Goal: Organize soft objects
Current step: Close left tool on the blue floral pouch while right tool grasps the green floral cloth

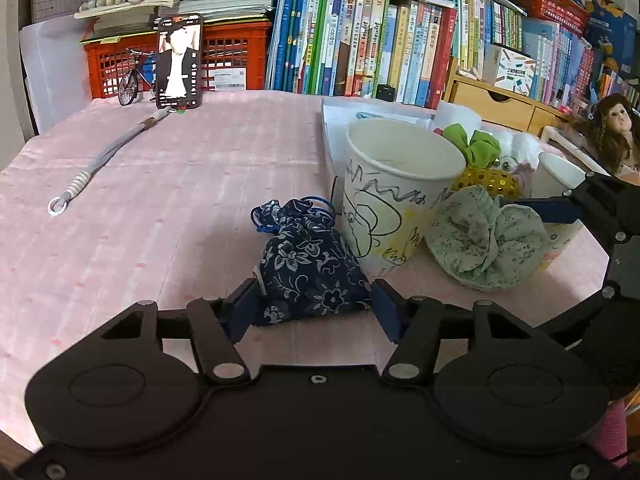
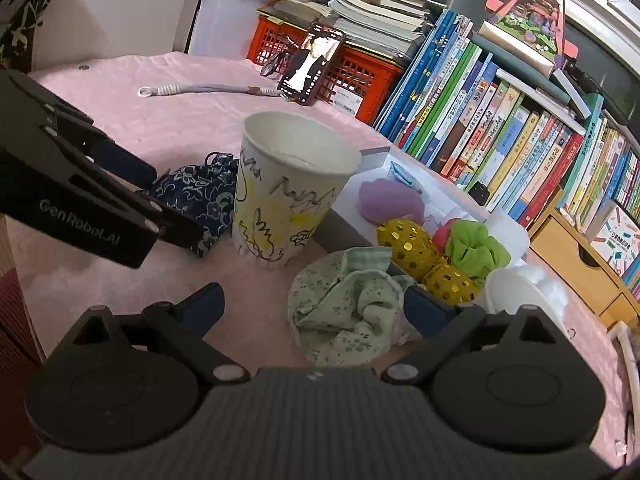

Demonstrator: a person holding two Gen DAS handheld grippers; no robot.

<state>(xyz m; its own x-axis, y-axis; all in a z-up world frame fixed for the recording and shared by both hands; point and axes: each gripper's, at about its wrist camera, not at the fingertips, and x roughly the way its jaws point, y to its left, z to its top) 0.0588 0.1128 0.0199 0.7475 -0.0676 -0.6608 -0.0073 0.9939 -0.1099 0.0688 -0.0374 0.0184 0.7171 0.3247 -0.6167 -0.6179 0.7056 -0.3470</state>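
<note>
A dark blue floral drawstring pouch (image 1: 310, 266) lies on the pink tablecloth, left of a scribbled paper cup (image 1: 394, 196). My left gripper (image 1: 314, 310) straddles the pouch, its blue pads at the pouch's sides; I cannot tell if they press it. The pouch (image 2: 196, 192) and cup (image 2: 290, 188) also show in the right wrist view. A pale green floral cloth (image 2: 346, 312) lies crumpled right of the cup. My right gripper (image 2: 316, 312) is open around it, its pads apart from it. A white tray (image 2: 508, 236) holds gold sequin balls (image 2: 408, 242), a green scrunchie (image 2: 476, 250) and a purple pad (image 2: 388, 198).
A small white cup (image 2: 516, 292) stands beside the tray. A phone (image 1: 179, 62) leans on a red crate (image 1: 236, 60), with a toy bicycle (image 1: 132, 80) and a strap (image 1: 104, 160) nearby. Books (image 1: 380, 40) line the back. A doll (image 1: 614, 132) sits at far right.
</note>
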